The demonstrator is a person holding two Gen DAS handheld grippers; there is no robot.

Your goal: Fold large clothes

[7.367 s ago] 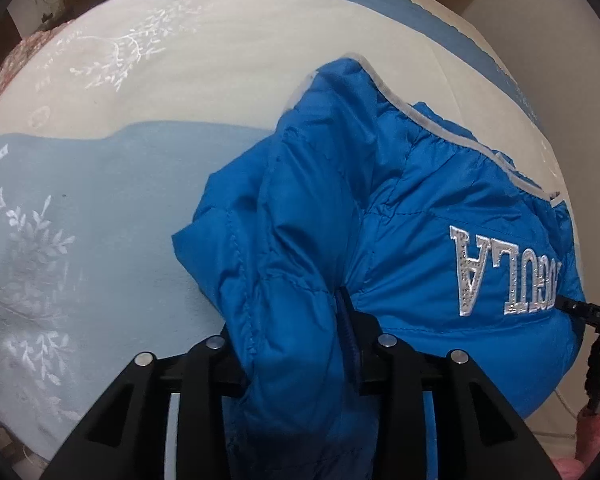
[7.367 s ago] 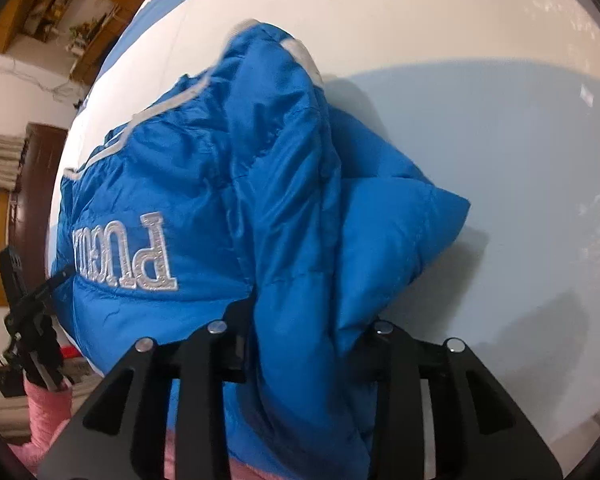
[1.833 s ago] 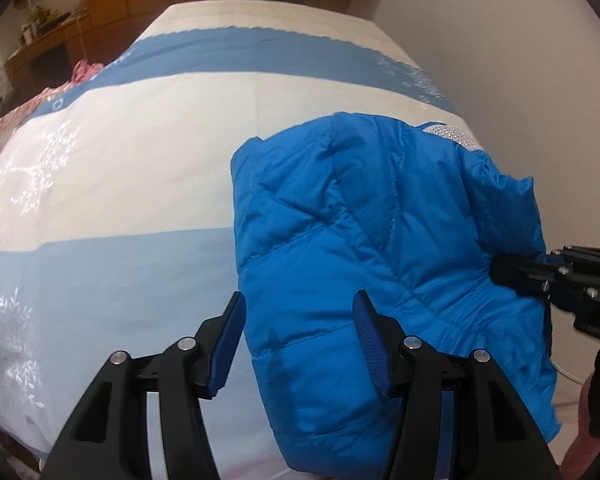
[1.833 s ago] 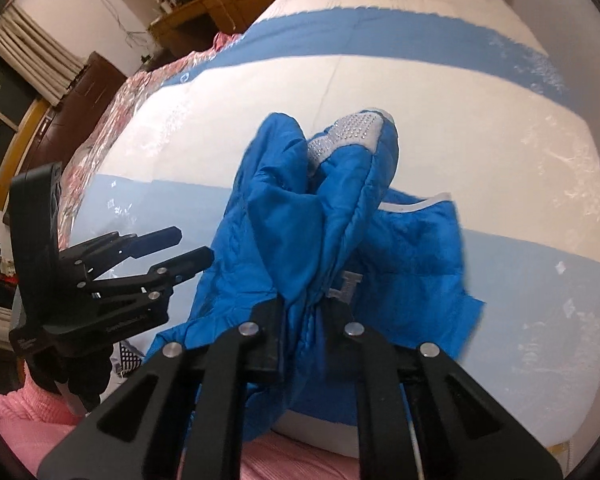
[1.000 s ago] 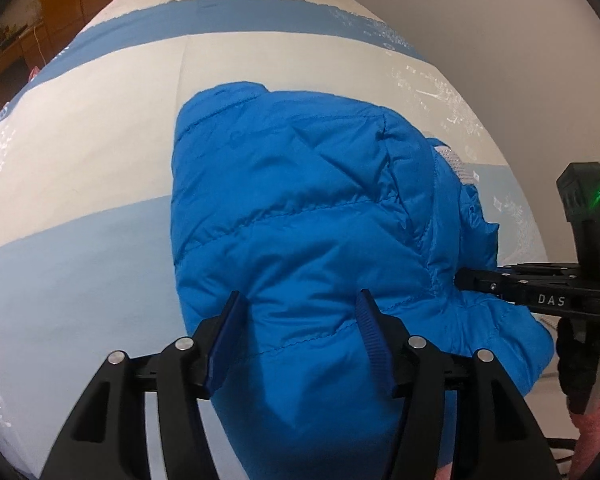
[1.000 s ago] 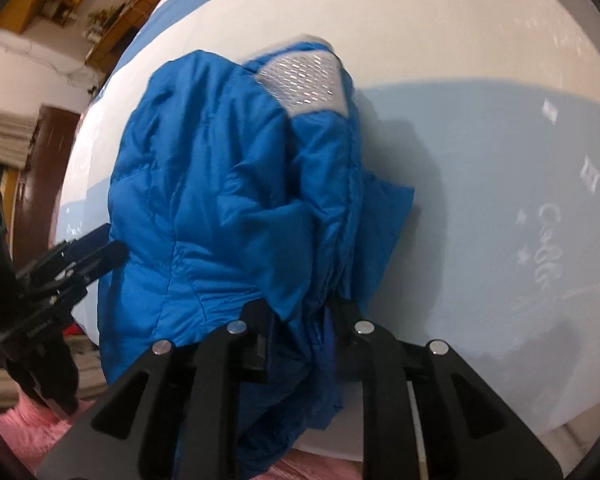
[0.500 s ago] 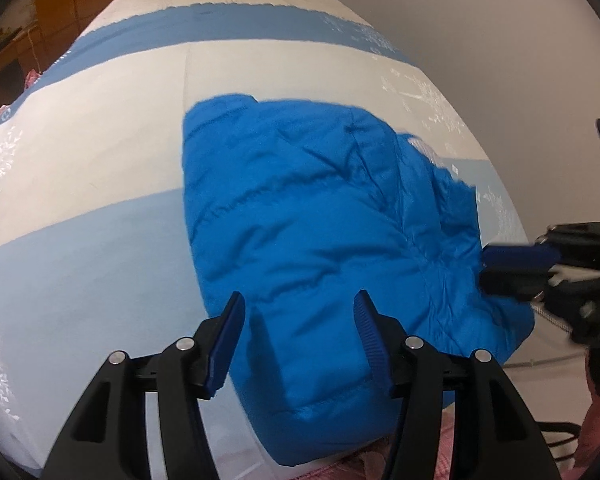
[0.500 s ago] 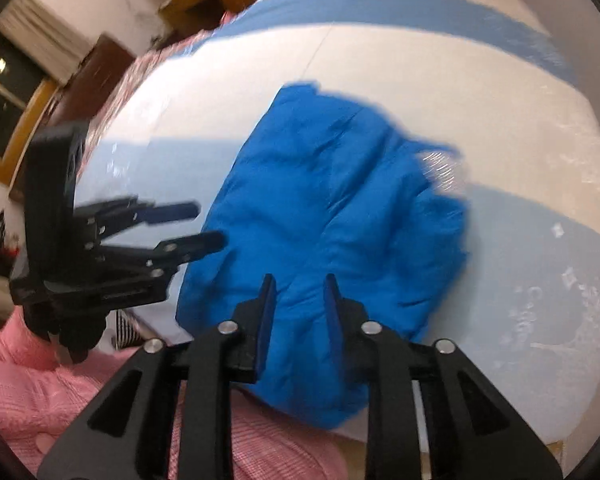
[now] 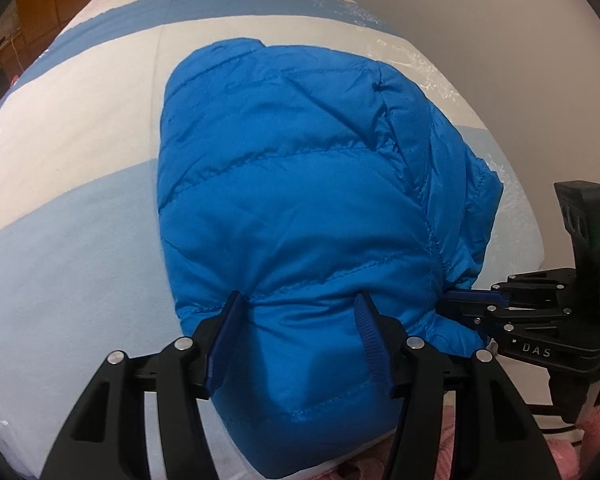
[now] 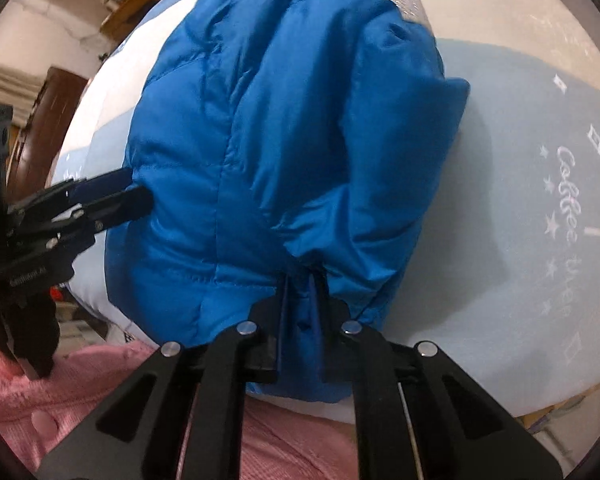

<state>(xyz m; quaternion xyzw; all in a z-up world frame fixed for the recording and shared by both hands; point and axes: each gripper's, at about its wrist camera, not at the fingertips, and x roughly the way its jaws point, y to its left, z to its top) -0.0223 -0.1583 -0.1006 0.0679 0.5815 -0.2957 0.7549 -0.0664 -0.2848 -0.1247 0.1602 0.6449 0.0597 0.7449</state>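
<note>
A blue puffer jacket (image 9: 300, 184) lies folded in a thick bundle near the bed's front edge, with a silver patch (image 10: 404, 0) at its far end. My left gripper (image 9: 300, 304) is open and straddles the jacket's near edge, and puffy fabric bulges between its fingers. My right gripper (image 10: 302, 280) grips the bundle's near right corner. Its jaws are closing, and a fold of the jacket (image 10: 260, 140) is pinched between the pads. In the left wrist view the right gripper (image 9: 446, 306) reaches in at the bundle's right side. The left gripper (image 10: 140, 194) touches its left side.
The bedspread (image 9: 80, 220) has cream and blue bands, with white lettering (image 10: 568, 208) to the jacket's right. A pale wall (image 9: 500, 40) runs along the bed's far right side. A person's pink garment (image 10: 60, 408) is at the near edge. Wooden furniture (image 9: 28, 12) stands far left.
Half a second ago both grippers hovered above the jacket with nothing held. Both have since come down to its near edge, and the right one has closed on a fold.
</note>
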